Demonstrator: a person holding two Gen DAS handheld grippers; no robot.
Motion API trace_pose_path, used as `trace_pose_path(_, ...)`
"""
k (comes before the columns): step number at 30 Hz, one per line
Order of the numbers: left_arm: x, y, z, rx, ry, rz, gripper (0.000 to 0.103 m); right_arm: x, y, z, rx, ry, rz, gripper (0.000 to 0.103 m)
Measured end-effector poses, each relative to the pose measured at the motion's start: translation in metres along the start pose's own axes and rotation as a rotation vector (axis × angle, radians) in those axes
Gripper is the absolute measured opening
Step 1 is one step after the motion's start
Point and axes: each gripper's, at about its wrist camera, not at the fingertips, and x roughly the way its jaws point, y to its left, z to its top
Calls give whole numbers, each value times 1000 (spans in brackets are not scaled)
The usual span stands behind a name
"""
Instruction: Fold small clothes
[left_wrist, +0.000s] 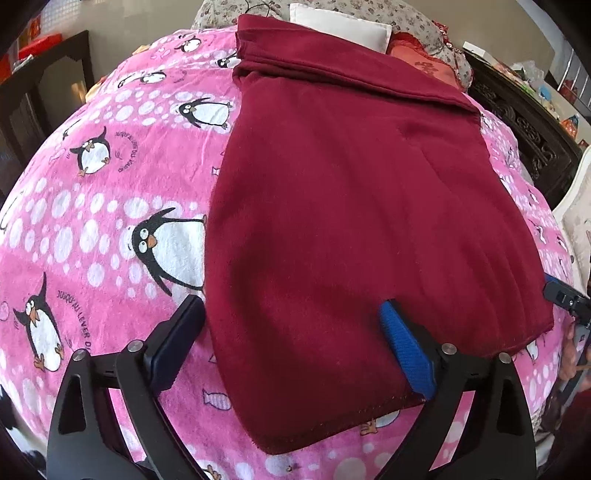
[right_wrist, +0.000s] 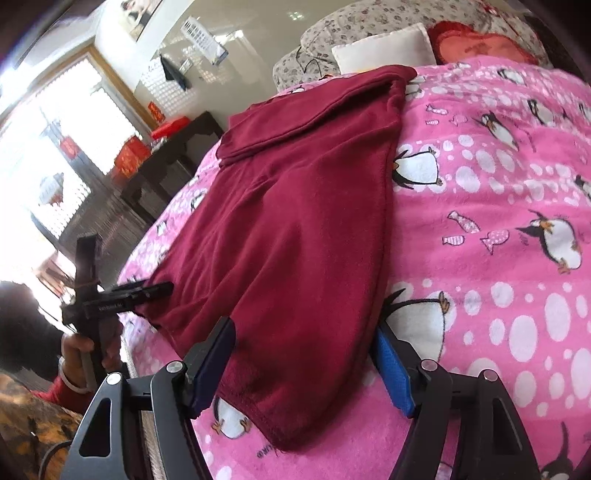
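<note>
Both the left gripper (left_wrist: 291, 343) and right gripper (right_wrist: 304, 360) stand open at six o'clock, straddling near corners of the dark-red fleece garment (left_wrist: 351, 192) on the pink penguin-print blanket (left_wrist: 110, 184).

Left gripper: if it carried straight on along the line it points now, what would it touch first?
Most likely the dark red garment: the left gripper points down with open jaws straddling its near left corner, which lies flat on the pink penguin blanket. Depth is hard to judge.

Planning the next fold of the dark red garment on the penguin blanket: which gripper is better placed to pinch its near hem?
Either; slightly the right gripper: its open jaws straddle a near corner of the garment. The left gripper is open too, but wider of its corner.
</note>
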Motion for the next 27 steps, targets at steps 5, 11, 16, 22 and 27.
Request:
trace_pose_path(5,-6,5,1,-44,-24,-36,81,2,-4,0,33,-8,34,49)
trace_pose_path(11,-14,26,-3,-115,-34,-116,25,5,-3,-1,30,1,51,12)
trace_pose_path(16,-25,33,4,-132,-25,-184,11,-3,1,6,53,-25,167,8)
trace_pose_path(22,-56,30,48,-102,-109,-240,9,-25,17,54,24,-142,304,8)
trace_pose_path(27,-72,29,123,-70,-214,-247,8,-31,25,129,-36,-250,299,8)
